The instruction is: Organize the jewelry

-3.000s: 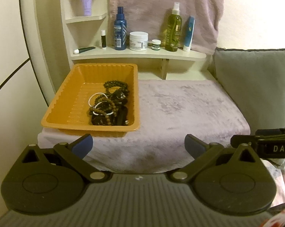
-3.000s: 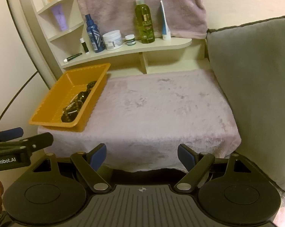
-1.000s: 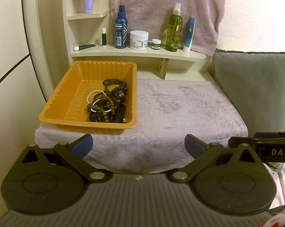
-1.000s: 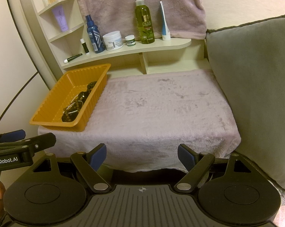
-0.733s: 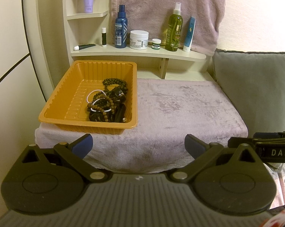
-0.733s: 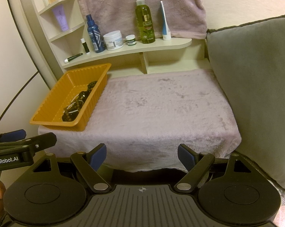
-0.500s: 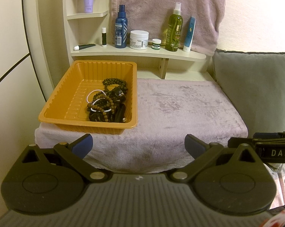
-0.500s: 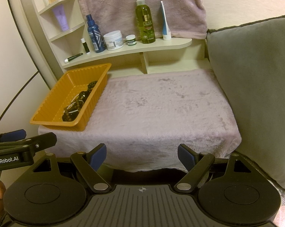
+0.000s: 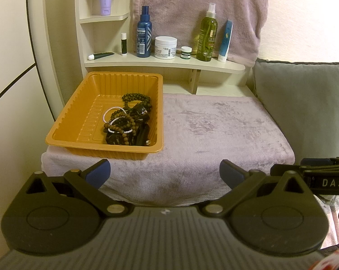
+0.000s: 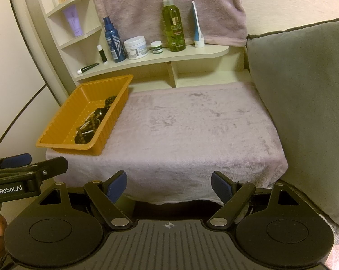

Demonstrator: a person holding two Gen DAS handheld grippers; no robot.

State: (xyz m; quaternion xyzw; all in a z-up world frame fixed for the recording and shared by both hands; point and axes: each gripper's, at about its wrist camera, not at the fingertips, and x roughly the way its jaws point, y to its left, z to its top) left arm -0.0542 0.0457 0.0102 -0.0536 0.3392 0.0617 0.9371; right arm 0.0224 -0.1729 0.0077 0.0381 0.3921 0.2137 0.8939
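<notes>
Little moves since the earlier frames: left wrist view sits a touch farther back and higher than three seconds ago, then holds steady over the last second; tray and beads lie the same.

Left wrist view: left gripper [image 9: 165, 171] spread wide, nothing between the fingers, hanging in front of the tray [image 9: 79, 103]. Jewelry [image 9: 126, 121], a tangle of bead bracelets and a pale strand, heaps in the tray's right half, against its right wall. Tray's left half bare. Cloth [image 9: 214, 130] right of the tray carries nothing. Right gripper edge shows far right of the tray.

Right wrist view: right gripper [image 10: 168, 185] also spread, holding nothing, well right of the tray [image 10: 63, 121] and short of the cloth [image 10: 192, 130]. Jewelry [image 10: 93, 121] partly hidden by the tray's near wall. Left gripper tip shows below the tray, with part of a hand.

Meaning for the task: no change to the jewelry, all of it in the tray. That fits either pieces gathered in, or a pile waiting to be sorted out; can't tell which.
</notes>
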